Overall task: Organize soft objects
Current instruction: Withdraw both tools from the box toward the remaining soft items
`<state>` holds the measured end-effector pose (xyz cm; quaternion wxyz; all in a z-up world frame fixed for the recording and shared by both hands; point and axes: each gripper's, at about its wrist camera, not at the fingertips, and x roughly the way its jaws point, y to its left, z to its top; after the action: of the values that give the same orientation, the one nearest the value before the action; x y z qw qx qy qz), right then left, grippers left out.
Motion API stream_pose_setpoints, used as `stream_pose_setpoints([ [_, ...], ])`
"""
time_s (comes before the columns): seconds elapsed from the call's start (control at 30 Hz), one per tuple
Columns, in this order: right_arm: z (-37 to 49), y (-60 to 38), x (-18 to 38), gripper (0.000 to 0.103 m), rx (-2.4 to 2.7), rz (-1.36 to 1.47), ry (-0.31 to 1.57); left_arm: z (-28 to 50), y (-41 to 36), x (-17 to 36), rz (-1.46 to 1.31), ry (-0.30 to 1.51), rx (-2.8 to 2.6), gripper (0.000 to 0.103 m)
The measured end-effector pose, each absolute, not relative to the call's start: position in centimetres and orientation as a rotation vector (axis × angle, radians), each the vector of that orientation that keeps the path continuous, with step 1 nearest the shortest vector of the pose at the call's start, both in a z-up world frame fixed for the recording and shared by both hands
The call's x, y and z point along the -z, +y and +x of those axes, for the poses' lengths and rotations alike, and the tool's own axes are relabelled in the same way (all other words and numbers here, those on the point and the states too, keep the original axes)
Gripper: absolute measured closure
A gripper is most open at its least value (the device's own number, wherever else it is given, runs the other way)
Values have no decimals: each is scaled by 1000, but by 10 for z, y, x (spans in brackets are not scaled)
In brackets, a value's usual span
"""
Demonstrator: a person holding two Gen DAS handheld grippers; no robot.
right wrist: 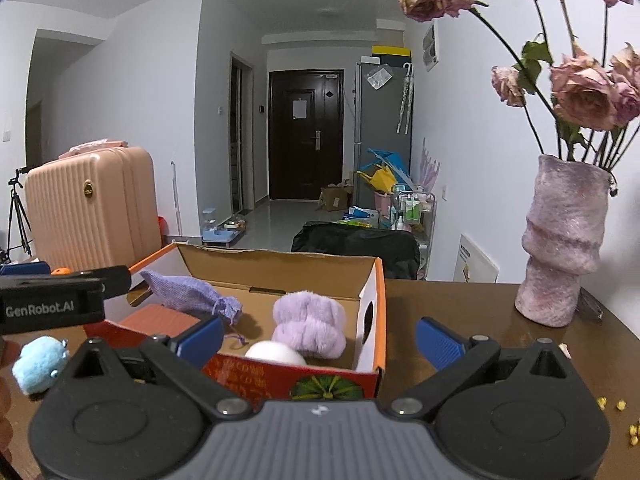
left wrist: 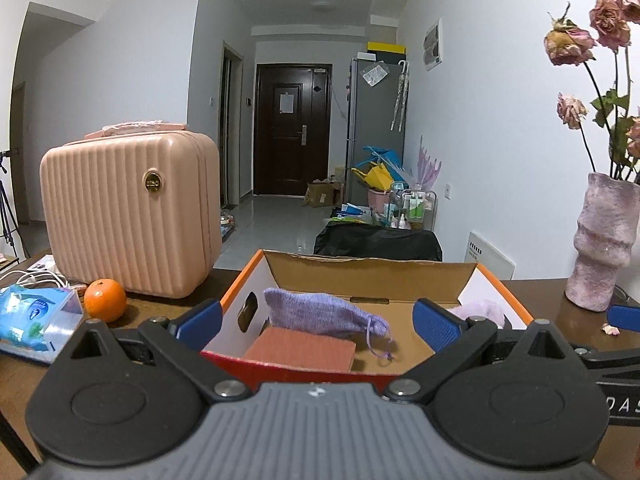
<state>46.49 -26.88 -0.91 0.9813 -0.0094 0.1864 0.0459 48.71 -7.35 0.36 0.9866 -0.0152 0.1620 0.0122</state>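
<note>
Left tool [left wrist: 318, 322]: jaws spread wide, nothing between them, held just before the near wall of the cardboard box [left wrist: 248, 276]. Right tool [right wrist: 320, 338]: jaws equally wide, empty, straddling the box's near right corner.

Box contents, four items counted: one rust-coloured flat block [left wrist: 300, 349] nearest on the left, one white ball [right wrist: 276, 353] against the near wall, one purple drawstring pouch [left wrist: 320, 312] lying across the left half, one fluffy lilac plush [right wrist: 310, 326] on the right.

Outside the box: one small blue plush [right wrist: 38, 364] on the table [right wrist: 460, 304] by the left tool's body; possibly a toy animal, too distorted at frame edge to confirm.

Further back: one orange [left wrist: 105, 300], one blue tissue pack [left wrist: 36, 316], one pink ribbed case [left wrist: 128, 216], one pink vase [right wrist: 560, 240] with dried roses [right wrist: 584, 96].
</note>
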Motion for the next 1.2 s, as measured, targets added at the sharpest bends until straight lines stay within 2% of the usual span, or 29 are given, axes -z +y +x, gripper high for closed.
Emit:
stream_pose_setpoints([
  [1.2,334,-261,21,0,-97,-2,312,371,-67,9,-12,355,4,0],
])
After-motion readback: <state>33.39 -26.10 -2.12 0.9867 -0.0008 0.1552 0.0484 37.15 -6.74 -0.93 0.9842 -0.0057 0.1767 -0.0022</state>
